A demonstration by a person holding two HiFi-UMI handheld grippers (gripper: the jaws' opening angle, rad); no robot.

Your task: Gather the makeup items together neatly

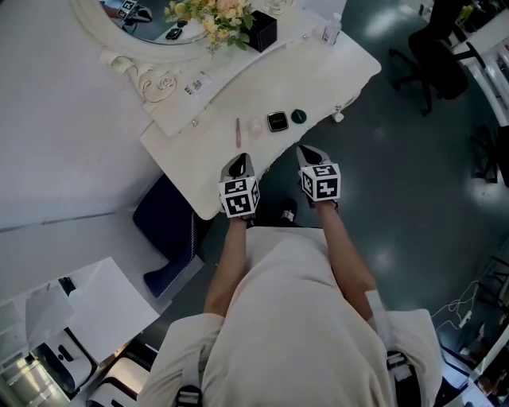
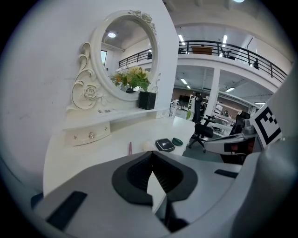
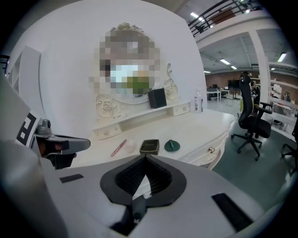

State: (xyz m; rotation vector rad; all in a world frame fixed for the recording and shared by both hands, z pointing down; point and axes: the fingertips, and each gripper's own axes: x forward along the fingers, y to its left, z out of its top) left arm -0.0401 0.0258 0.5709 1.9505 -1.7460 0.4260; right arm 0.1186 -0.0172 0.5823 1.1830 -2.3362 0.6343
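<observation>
No text, brand or number can be read here. Small dark print on the long white vanity shelf is too tiny to make out. A pale mark on the glossy black square compact stays illegible.

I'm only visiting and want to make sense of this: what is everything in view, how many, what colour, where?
dressing table: one, white, against the wall
mirror: one, white frame, table's back
flowers: one bunch, yellow and pink, by the mirror
box: one, black, by the flowers
small bottle: one, clear, table's far right end
pink stick: one, pink, leftmost in the front row
pale round item: one, whitish, right of the stick
square compact: one, black, right of that
green round item: one, dark green, rightmost in the row
stool: one, dark blue, beneath the table
left tool: one, grey, shut, empty, at the table's front edge
right tool: one, grey, shut, empty, beside it
</observation>
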